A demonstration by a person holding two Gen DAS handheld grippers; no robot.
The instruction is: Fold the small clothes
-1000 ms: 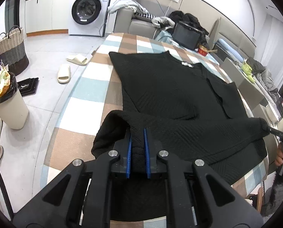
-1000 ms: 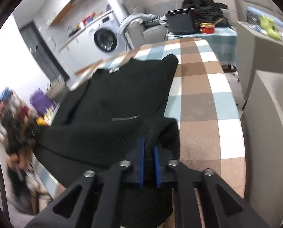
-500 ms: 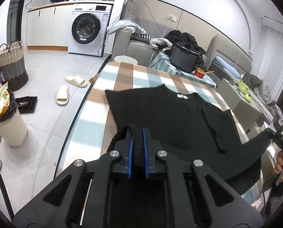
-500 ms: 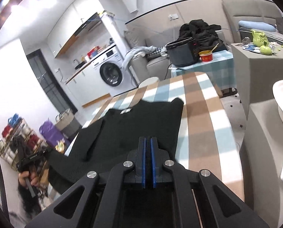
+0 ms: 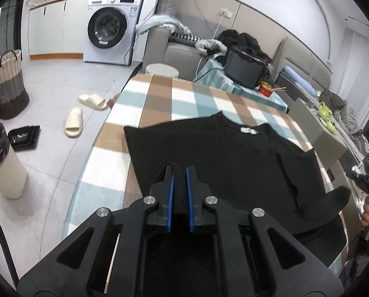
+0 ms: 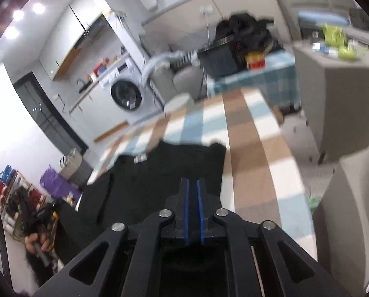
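Note:
A black knit garment (image 5: 221, 153) lies on the checked table (image 5: 159, 91), collar label at the far side. Its near hem hangs lifted between my two grippers. My left gripper (image 5: 179, 170) is shut on the hem's left corner, with cloth filling the gap between the blue pads. In the right wrist view my right gripper (image 6: 192, 180) holds the other corner of the garment (image 6: 172, 168); its jaws are opening, and black cloth still sits between the pads. Each gripper shows in the other's view, held by a hand: the right gripper (image 5: 360, 177) and the left gripper (image 6: 43, 212).
Beyond the table (image 6: 246, 148) stand a second small table with a black pot (image 5: 243, 69) and a red bowl (image 5: 266, 89). A grey cabinet (image 6: 333, 86) flanks the right side. On the floor to the left are slippers (image 5: 73, 121), a bin (image 5: 1, 163) and a basket (image 5: 6, 84).
Both grippers drew back from the table and rose, pulling the hem up and towards me. The right gripper rolled, and the gap between its pads grew slightly.

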